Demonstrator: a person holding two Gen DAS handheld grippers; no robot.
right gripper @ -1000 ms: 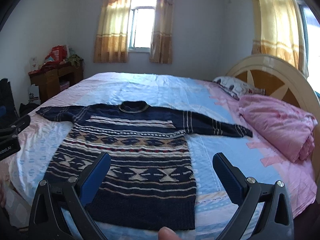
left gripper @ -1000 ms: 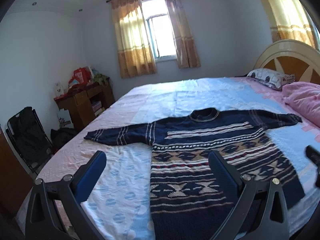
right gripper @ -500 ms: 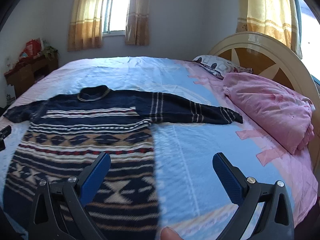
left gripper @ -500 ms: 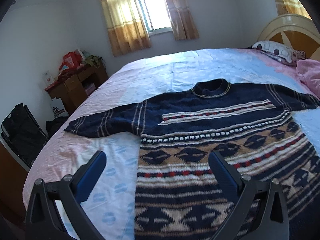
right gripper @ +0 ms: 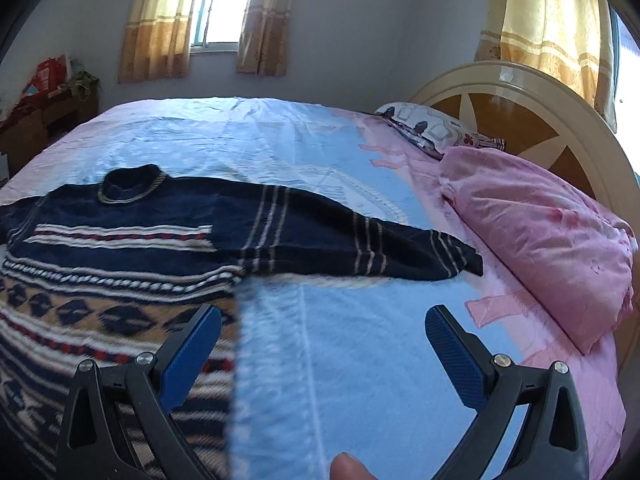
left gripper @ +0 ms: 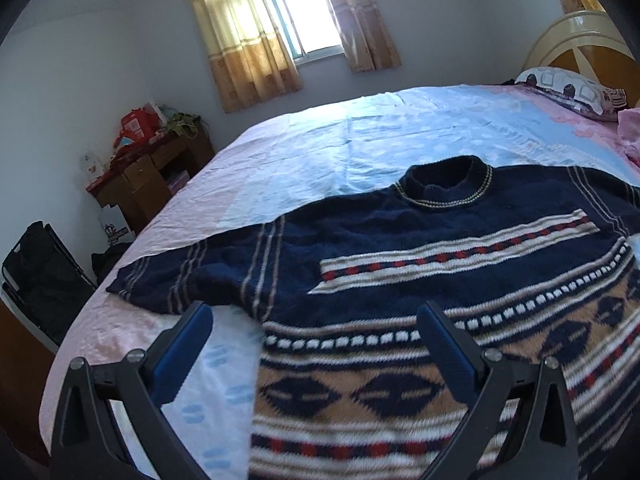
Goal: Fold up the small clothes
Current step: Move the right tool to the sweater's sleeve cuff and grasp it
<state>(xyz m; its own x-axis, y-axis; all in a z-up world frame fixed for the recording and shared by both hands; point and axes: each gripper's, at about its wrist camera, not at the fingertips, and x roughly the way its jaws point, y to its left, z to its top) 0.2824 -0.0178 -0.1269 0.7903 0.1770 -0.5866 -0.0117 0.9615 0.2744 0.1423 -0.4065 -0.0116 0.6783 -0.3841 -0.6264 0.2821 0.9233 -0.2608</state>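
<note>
A navy knit sweater point(left gripper: 400, 232) with tan, white and red bands lies flat and face up on the bed, both sleeves spread out. My left gripper point(left gripper: 316, 344) is open and empty, low over the sweater's left armpit; the left sleeve point(left gripper: 176, 280) lies just beyond it. In the right wrist view the sweater point(right gripper: 120, 240) fills the left side and its right sleeve point(right gripper: 380, 248) stretches toward the pink quilt. My right gripper point(right gripper: 322, 344) is open and empty over the sheet below that sleeve, beside the sweater's right edge.
The bed has a blue and pink sheet point(right gripper: 280, 140). A bunched pink quilt point(right gripper: 540, 232) and a pillow point(right gripper: 432, 128) lie by the headboard point(right gripper: 520, 100) at right. A wooden desk point(left gripper: 152, 176) and a black bag point(left gripper: 40, 272) stand left of the bed.
Both grippers have moved forward and down toward the sweater, the left toward the left sleeve, the right toward the right sleeve. Both stay open. The sweater has not moved.
</note>
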